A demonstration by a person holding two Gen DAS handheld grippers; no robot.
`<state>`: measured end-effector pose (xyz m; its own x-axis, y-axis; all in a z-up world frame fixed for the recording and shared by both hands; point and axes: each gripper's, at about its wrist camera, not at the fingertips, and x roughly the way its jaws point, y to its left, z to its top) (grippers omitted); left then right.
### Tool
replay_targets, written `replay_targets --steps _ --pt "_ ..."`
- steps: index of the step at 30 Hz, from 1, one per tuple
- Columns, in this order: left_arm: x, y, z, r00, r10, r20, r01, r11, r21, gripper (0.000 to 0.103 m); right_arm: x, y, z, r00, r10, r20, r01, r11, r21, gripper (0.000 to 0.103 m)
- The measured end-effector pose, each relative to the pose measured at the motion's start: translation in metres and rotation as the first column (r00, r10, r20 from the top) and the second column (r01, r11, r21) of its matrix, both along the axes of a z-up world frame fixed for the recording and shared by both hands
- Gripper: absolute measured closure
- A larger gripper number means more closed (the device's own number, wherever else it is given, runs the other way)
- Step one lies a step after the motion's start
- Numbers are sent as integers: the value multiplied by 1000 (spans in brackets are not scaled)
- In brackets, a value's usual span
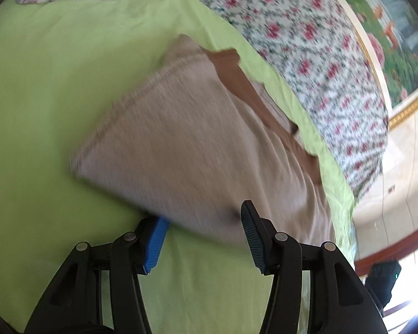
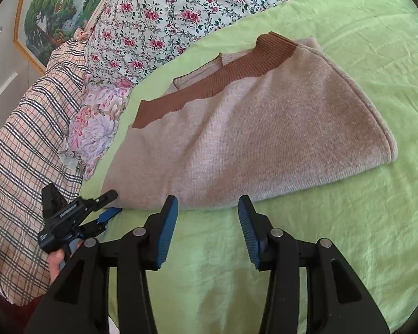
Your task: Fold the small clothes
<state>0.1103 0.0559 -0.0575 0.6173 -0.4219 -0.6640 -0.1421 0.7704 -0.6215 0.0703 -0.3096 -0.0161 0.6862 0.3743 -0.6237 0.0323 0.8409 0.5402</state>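
A folded beige knit sweater [image 2: 253,136] with a brown ribbed collar [image 2: 225,83] lies on the green sheet [image 2: 348,236]. It also shows, blurred, in the left wrist view [image 1: 186,150]. My left gripper [image 1: 203,222] is open at the sweater's near edge, its left blue pad [image 1: 156,242] under the fabric's edge. In the right wrist view the left gripper [image 2: 108,203] sits at the sweater's near left corner. My right gripper [image 2: 207,211] is open and empty, just short of the sweater's near edge.
A floral quilt [image 2: 167,8] and a plaid cloth [image 2: 28,150] lie along the bed's far and left side. A flowered pillow [image 2: 94,128] lies beside the sweater. A framed painting [image 2: 55,5] hangs on the wall. The floor [image 1: 398,167] shows past the bed's edge.
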Motion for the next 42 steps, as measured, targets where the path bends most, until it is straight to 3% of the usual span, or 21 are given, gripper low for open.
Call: replay_targets --steps 4,5,7,9,13,14,16,17,21,24,28,30,32,33,34,36,37,39,42 --pt "24 5 0 998 63 16 -63 998 25 53 16 -8 3 1000 6 9 -6 1000 4 56" --pt "29 7 1 997 81 20 -81 996 25 58 24 -12 5 1000 7 16 -7 1000 6 56" --pt "38 6 4 995 99 35 -100 995 32 77 34 -19 7 1000 11 27 -11 1000 15 56" --pt "45 1 11 995 84 61 -87 995 53 88 48 -27 10 999 18 34 -19 999 28 56" --pt "48 -29 44 986 5 169 -27 991 133 93 77 -42 18 998 44 39 -47 996 73 55" --pt "48 -41 55 980 -28 196 0 990 141 93 88 -46 17 997 72 31 -75 989 125 52" --pt "49 -59 67 970 -78 229 47 989 137 93 110 -54 14 992 125 12 -124 965 229 33" --pt "50 -73 74 963 -113 245 78 986 148 93 117 -55 14 992 127 4 -125 962 244 33" --pt "54 -128 82 928 -255 272 194 954 230 93 156 -52 11 976 216 -20 -197 921 337 32" --pt "58 -163 68 907 -342 244 271 920 282 94 182 -45 3 957 290 -17 -255 866 430 25" --pt "62 -188 49 890 -413 193 339 882 326 94 214 -31 -8 938 347 -10 -293 807 512 24" --pt "63 -195 44 885 -431 175 355 869 346 94 230 -23 -13 933 358 -30 -292 805 517 24" --pt "65 -202 41 877 -454 157 368 845 387 94 244 -14 -10 937 346 -44 -290 845 450 24" --pt "64 -206 41 873 -462 153 370 835 408 94 249 -11 -8 940 336 -51 -287 865 413 31" --pt "63 -207 41 870 -469 152 372 828 420 94 254 -8 -3 944 322 -69 -280 895 347 55" --pt "63 -211 44 866 -476 151 374 818 436 94 259 -9 5 946 315 -75 -281 913 297 80" --pt "63 -212 47 864 -480 150 378 816 437 94 258 -12 12 948 310 -64 -283 920 272 86" --pt "61 -216 57 852 -494 173 391 820 417 94 246 -21 37 951 309 -10 -302 934 190 86" --pt "54 -237 75 816 -535 218 423 810 406 93 222 -42 65 954 294 56 -298 949 103 86"
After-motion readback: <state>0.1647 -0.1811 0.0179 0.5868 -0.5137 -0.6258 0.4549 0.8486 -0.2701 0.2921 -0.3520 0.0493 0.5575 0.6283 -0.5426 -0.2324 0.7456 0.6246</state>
